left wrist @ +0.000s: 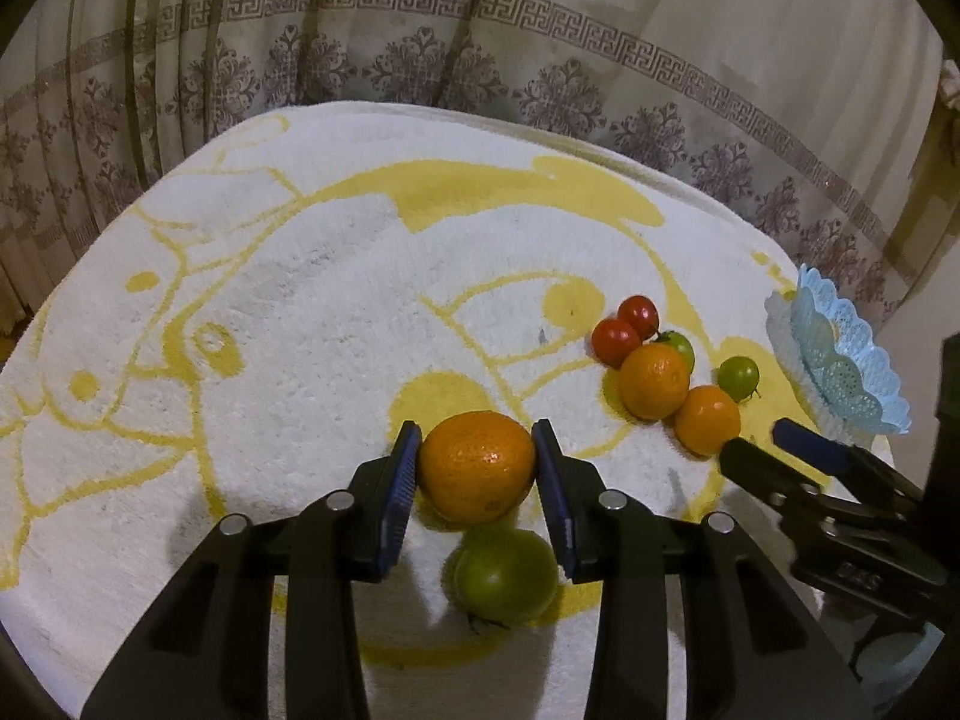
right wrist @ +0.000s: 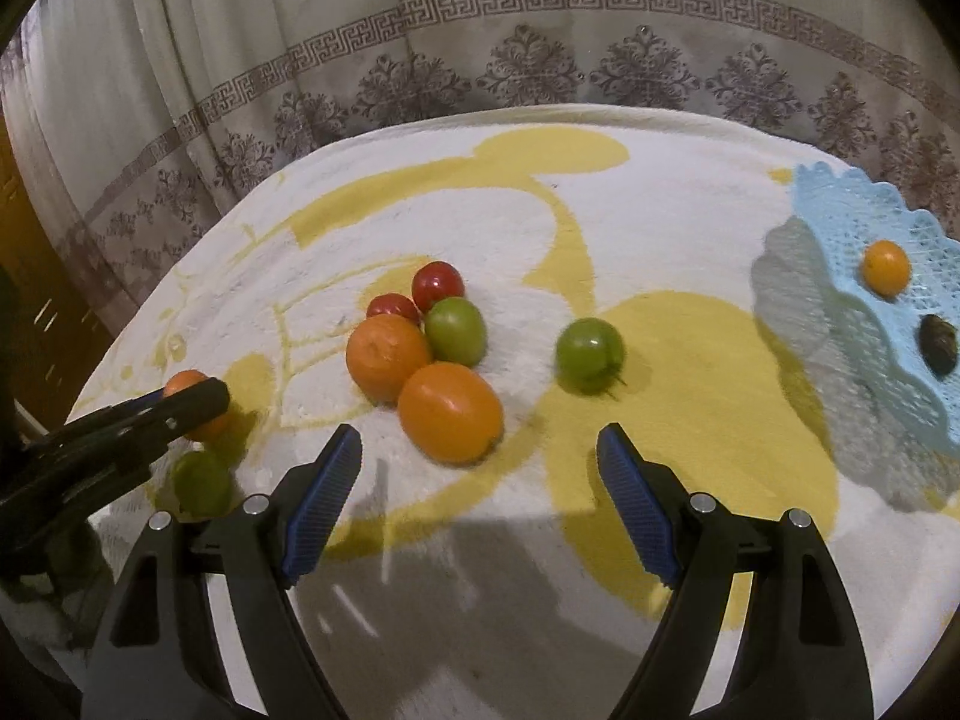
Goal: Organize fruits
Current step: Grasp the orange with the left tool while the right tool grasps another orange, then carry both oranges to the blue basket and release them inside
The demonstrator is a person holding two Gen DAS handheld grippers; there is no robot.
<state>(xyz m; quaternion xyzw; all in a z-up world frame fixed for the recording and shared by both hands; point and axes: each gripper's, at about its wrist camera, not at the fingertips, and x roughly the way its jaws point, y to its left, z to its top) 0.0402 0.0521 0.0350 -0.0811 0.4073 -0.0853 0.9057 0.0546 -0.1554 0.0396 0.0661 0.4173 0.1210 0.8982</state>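
The left gripper [left wrist: 474,465] has its jaws pinching an orange [left wrist: 477,467]. The right gripper's [right wrist: 480,501] jaws stand spread above the surface [right wrist: 660,228], empty.

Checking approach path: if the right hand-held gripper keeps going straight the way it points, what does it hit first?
Most likely the nearest orange, just left of centre between the open right hand-held gripper fingers; depth is hard to judge.

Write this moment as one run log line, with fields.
left gripper: shut on orange | right gripper: open, empty | basket: one small orange inside
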